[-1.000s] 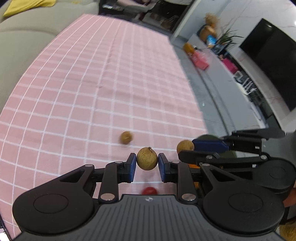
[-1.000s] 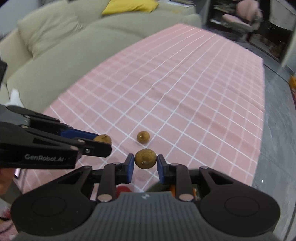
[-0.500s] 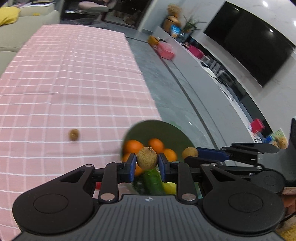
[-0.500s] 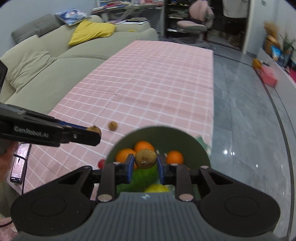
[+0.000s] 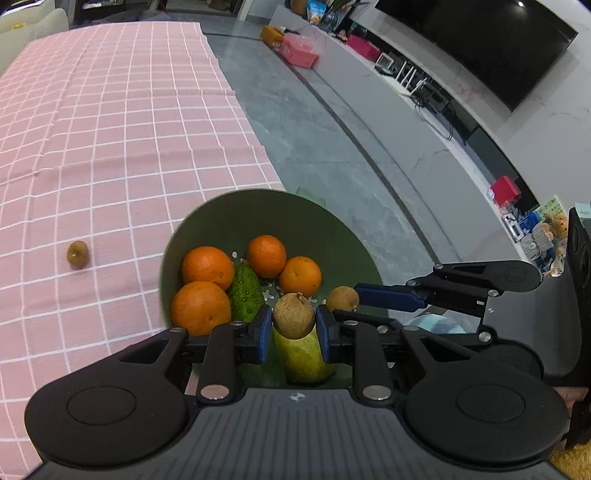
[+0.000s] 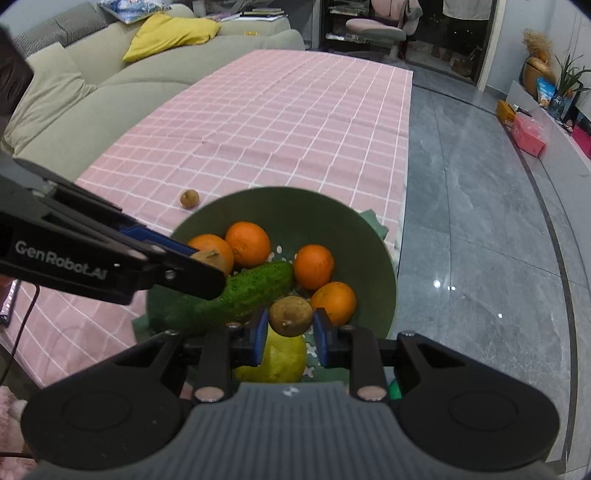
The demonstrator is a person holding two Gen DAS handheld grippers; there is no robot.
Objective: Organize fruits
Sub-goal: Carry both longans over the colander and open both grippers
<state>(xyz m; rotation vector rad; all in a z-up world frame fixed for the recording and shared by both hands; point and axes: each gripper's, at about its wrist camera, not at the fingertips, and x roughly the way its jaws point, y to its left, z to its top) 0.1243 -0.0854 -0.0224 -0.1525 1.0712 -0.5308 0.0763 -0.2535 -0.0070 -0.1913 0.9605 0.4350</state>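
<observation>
The left gripper is clamping a small round brown fruit between its blue pads, holding it over the near part of a green bowl. The right gripper is pinching a second brown fruit the same way, also above the bowl's near side. Each tool is showing up in the other's view: in the left wrist view the right gripper is reaching in from the right with its fruit at the tips, just beside the left one's fruit.

The bowl is sitting at the near corner of the table, close to the edge that borders the grey floor. Inside it four oranges are lying: two on the left side and two toward the middle in the left wrist view. A bumpy green cucumber is lying slantwise among them, and a yellow-green pear is resting at the near wall, directly under the held fruits.

A third brown fruit is lying loose on the pink checked tablecloth, apart from the bowl on its left. A beige sofa with a yellow cushion is standing along the table's far-left edge.
</observation>
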